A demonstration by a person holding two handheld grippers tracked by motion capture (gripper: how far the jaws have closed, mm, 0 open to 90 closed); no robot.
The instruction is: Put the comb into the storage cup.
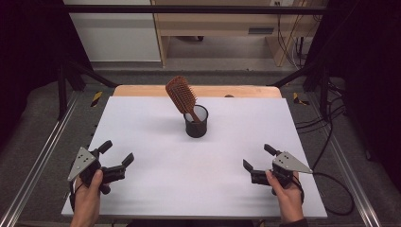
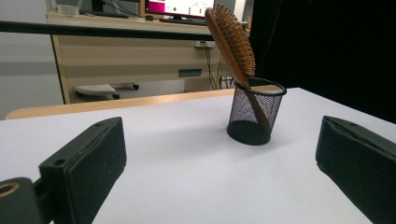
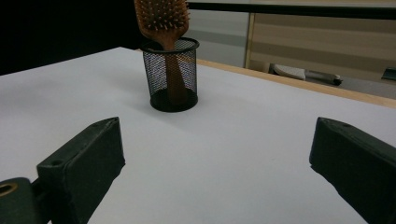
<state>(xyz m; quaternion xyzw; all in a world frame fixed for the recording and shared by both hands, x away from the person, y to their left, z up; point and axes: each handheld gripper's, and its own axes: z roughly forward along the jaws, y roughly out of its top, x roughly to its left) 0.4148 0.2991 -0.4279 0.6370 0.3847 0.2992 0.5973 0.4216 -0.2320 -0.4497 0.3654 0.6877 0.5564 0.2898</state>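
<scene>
One wooden hairbrush [image 1: 181, 96] leans in one mesh cup [image 1: 196, 122]; left hand-held gripper [image 1: 117, 153] and right hand-held gripper [image 1: 258, 157] both released, empty.

no legible text, monitor [image 2: 184, 7] (too blurred)

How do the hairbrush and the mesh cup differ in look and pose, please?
The hairbrush is brown wood with bristles; the mesh cup is black wire mesh. The hairbrush leans tilted, handle down inside the mesh cup; the mesh cup stands upright on the white table. The hairbrush's head rises well above the mesh cup's rim. Both sit beyond each open hand-held gripper.
</scene>
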